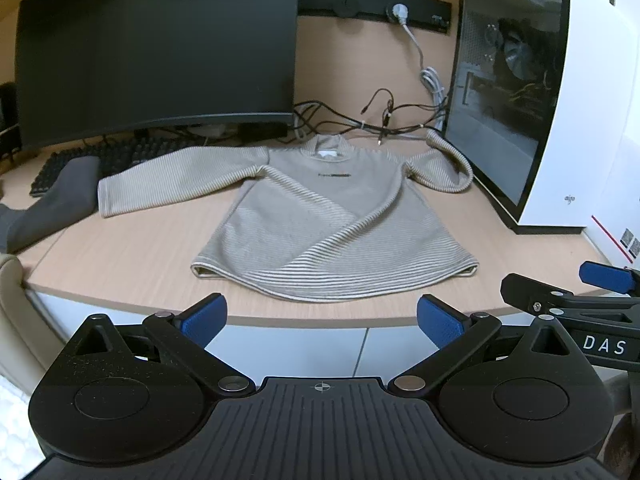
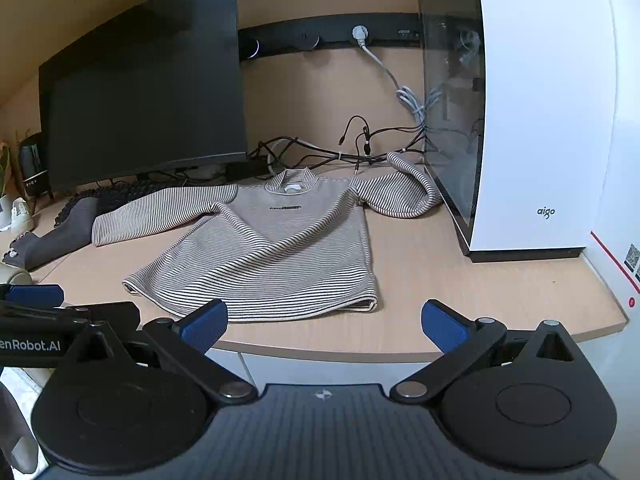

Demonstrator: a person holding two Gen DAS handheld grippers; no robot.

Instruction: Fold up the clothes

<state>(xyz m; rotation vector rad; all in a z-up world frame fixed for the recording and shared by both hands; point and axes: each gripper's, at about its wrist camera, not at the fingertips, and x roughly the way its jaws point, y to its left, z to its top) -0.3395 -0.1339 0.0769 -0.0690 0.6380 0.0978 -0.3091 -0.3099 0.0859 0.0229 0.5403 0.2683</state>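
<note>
Since shirt (image 1: 332, 224) lies flat on desk (image 1: 132, 256), sleeves out, untouched, both grippers hang short of hem: left gripper (image 1: 322, 320) spread, empty; right gripper (image 2: 324, 322) likewise.

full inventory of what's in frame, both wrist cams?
sweater: 1, beige striped, flat mid-desk, one sleeve curled against PC case
monitor: 1, black, back left
keyboard: 1, black, under monitor
grey garment: 1, left desk edge
PC case: 1, white, glass side, right
cables: several, black and white, behind sweater
desk: 1, light wood
left gripper: open, off front edge
right gripper: open, off front edge
</note>
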